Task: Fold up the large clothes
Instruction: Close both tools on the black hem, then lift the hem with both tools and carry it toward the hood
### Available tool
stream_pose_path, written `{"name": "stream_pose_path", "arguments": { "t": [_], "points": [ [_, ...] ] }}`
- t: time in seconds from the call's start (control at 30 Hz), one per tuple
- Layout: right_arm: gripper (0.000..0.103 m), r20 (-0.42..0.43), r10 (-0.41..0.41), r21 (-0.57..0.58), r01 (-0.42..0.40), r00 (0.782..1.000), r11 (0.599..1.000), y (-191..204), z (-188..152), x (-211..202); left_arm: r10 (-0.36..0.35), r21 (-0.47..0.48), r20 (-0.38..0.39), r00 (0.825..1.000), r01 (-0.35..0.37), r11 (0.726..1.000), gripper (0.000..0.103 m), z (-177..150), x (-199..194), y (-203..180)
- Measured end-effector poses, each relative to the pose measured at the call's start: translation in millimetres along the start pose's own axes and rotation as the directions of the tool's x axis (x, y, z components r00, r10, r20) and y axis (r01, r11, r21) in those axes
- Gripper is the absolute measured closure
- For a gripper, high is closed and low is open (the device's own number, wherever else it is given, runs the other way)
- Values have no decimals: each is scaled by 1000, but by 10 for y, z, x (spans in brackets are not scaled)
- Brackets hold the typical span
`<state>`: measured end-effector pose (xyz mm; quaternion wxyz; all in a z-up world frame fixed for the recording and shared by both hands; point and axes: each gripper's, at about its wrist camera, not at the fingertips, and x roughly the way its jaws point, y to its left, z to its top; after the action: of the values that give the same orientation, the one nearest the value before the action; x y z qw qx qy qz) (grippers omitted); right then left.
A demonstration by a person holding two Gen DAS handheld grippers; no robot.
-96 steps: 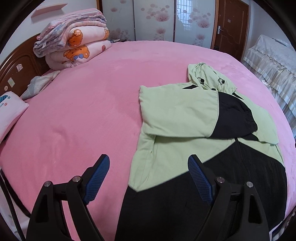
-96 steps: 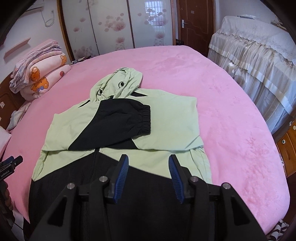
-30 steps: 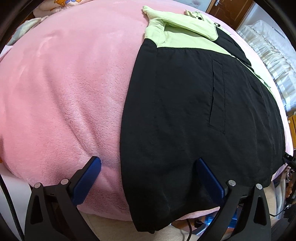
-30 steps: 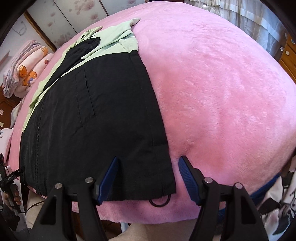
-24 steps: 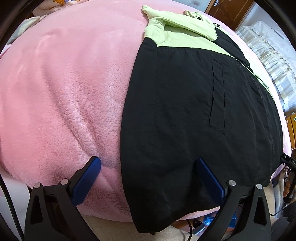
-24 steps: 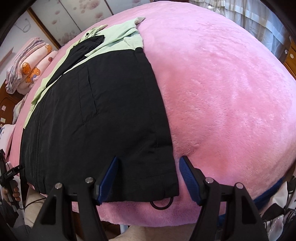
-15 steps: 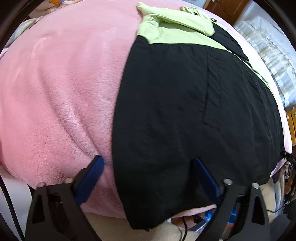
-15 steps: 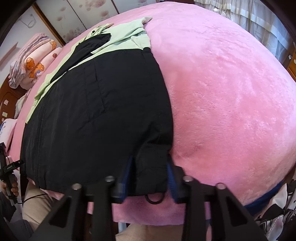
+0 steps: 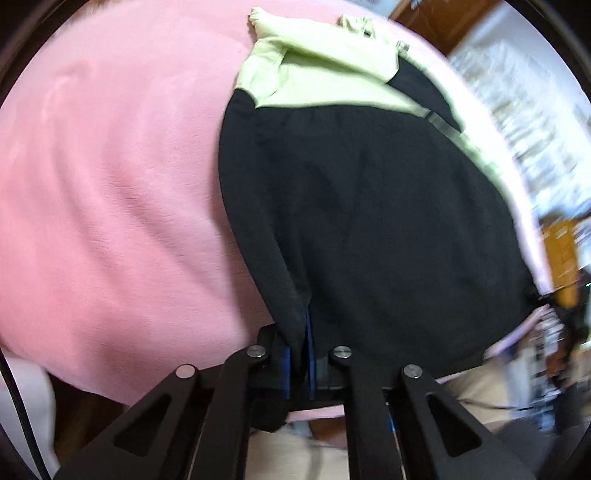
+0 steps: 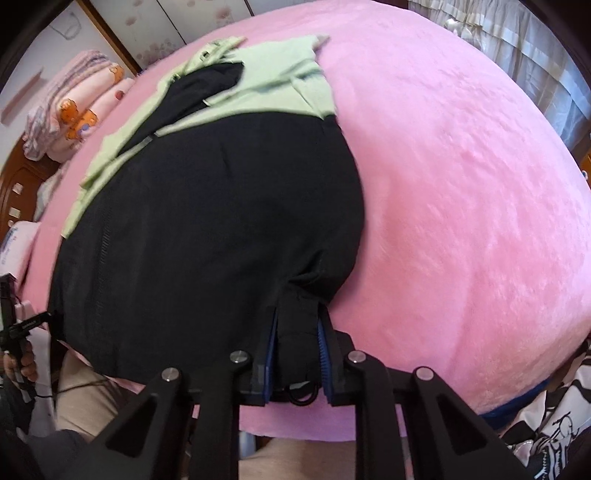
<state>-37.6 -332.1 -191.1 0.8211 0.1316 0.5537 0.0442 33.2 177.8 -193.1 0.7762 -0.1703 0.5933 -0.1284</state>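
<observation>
Both bottom corners of the jacket (image 10: 221, 221) are pinched at the near edge of the pink bed (image 10: 461, 184): the left hand-held gripper (image 9: 298, 363) pressed together on the hem, the right hand-held gripper (image 10: 297, 363) closing on bunched black cloth. I'd lift both evenly, keeping the hem taut, and carry it toward the hood (image 9: 360, 24). The jacket's long axis runs from near edge to far, hood farthest.

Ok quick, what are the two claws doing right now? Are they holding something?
Left claw: shut on the jacket, pinching its black bottom corner.
Right claw: closing on the jacket's other bottom corner, fabric bunched between its pads.
</observation>
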Motion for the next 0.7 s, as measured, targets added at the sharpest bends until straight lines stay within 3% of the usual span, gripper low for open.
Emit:
{"name": "stream_pose_path", "arguments": {
  "t": [0.13,0.23,0.33,0.4,0.5,0.63,0.7],
  "points": [
    [85,54,94,16,-95,994,995,155,205,-217,-139,-53,64,988,143,988,100,160,-244,-91],
    [86,113,166,40,-171,980,984,211,386,-379,-247,-103,173,953,267,958,100,400,-522,-133],
    [86,178,230,60,-244,957,968,271,636,-538,-295,-129,280,914,340,931,100,692,-770,-114],
    [86,218,247,77,-269,944,960,297,853,-622,-285,-141,337,897,347,927,100,970,-898,-112],
    [86,277,238,110,-277,931,955,265,1204,-684,-238,-169,383,892,322,932,100,1437,-966,-95],
    [86,321,195,182,-262,927,948,138,1702,-589,-177,-251,391,903,289,924,100,2032,-812,23],
    [86,326,178,234,-262,928,936,50,1974,-440,-143,-282,372,917,258,924,99,2322,-639,74]
  ]
}}
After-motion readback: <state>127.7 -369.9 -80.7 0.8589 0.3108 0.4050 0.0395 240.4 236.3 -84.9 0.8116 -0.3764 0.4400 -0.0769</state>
